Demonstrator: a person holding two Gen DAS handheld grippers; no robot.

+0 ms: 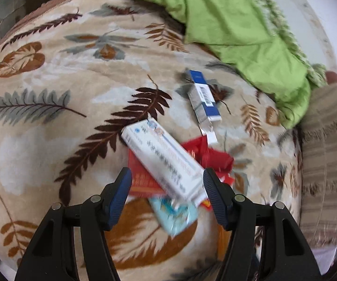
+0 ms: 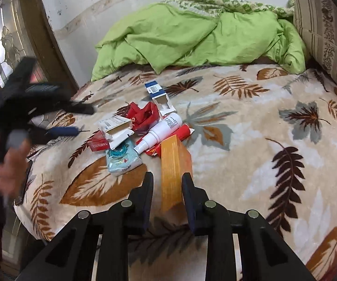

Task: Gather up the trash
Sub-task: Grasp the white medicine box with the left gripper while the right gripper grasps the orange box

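Trash lies in a pile on a leaf-patterned blanket (image 2: 250, 126). My left gripper (image 1: 166, 178) is open, its jaws on either side of a white carton (image 1: 163, 161) that lies on red wrappers (image 1: 206, 154) and a light-blue packet (image 1: 175, 215). A blue-and-white box (image 1: 203, 96) lies beyond. My right gripper (image 2: 167, 180) has its jaws close on either side of a long orange box (image 2: 174, 171); contact is unclear. In the right wrist view I see a white spray bottle (image 2: 161, 131), the white carton (image 2: 114, 126), the blue packet (image 2: 121, 158) and the left gripper (image 2: 51, 121), blurred.
A crumpled green quilt (image 2: 203, 37) lies at the far side of the bed. A striped pillow (image 2: 327, 35) stands at the right. A door with patterned glass (image 2: 7, 37) is at the left. The bed edge (image 2: 28, 222) is near the left gripper.
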